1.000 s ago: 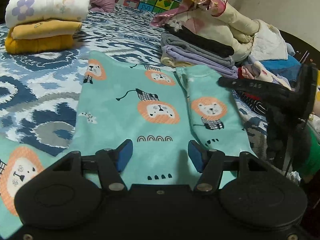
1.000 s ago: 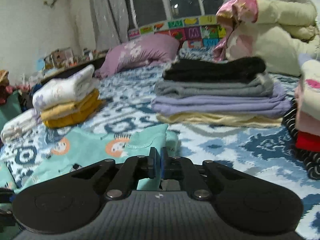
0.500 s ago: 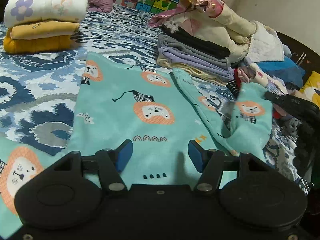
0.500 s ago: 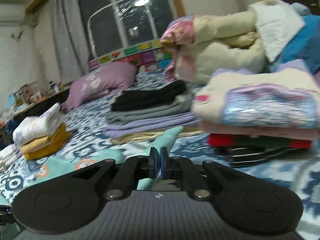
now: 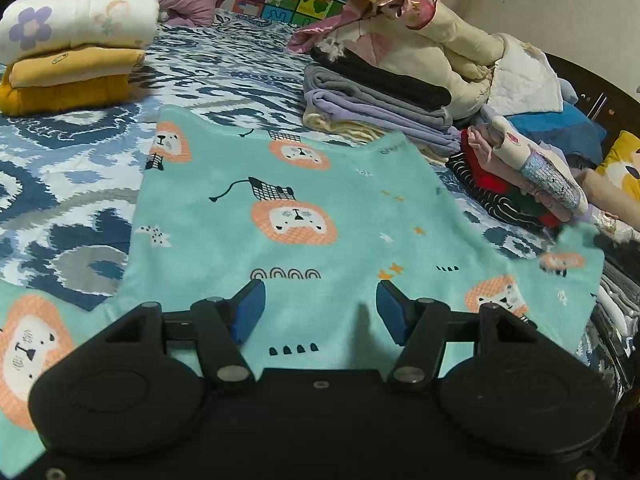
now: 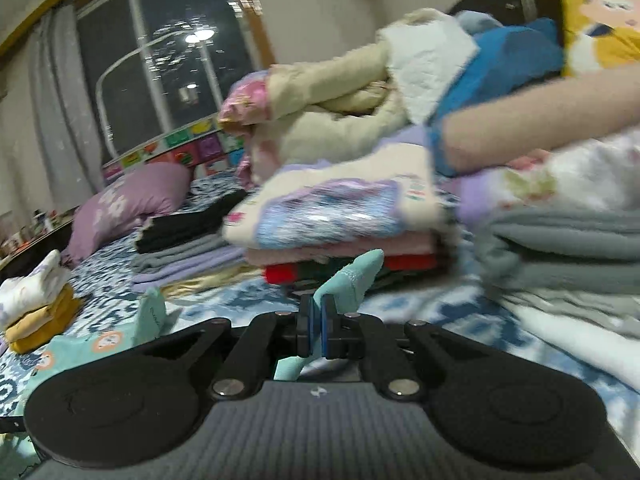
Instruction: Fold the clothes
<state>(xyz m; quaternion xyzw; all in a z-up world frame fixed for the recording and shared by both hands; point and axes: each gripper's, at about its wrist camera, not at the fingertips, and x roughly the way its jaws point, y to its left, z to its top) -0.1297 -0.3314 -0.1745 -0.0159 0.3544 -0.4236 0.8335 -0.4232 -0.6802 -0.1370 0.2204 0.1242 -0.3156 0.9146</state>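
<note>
A teal lion-print garment [image 5: 288,216] lies spread on the blue patterned bed [image 5: 60,184]. My left gripper [image 5: 318,310] is open and empty, hovering just above the garment's near part. My right gripper [image 6: 317,330] is shut on a teal edge of the same garment [image 6: 352,280], held out to the right; that stretched part shows at the right of the left wrist view [image 5: 560,276]. The right gripper itself is not seen in the left wrist view.
A folded white and yellow stack [image 5: 72,52] sits back left. A black, grey and lilac folded stack [image 5: 376,100] sits behind the garment. A striped, red and pink stack [image 5: 520,184] and loose cream clothes [image 5: 440,40] lie right. A person's forearm [image 6: 540,120] crosses the right wrist view.
My right gripper has pulled the garment's folded-in right part outward to the right, so the cloth now lies opened wider. The left gripper has stayed open over the garment.
</note>
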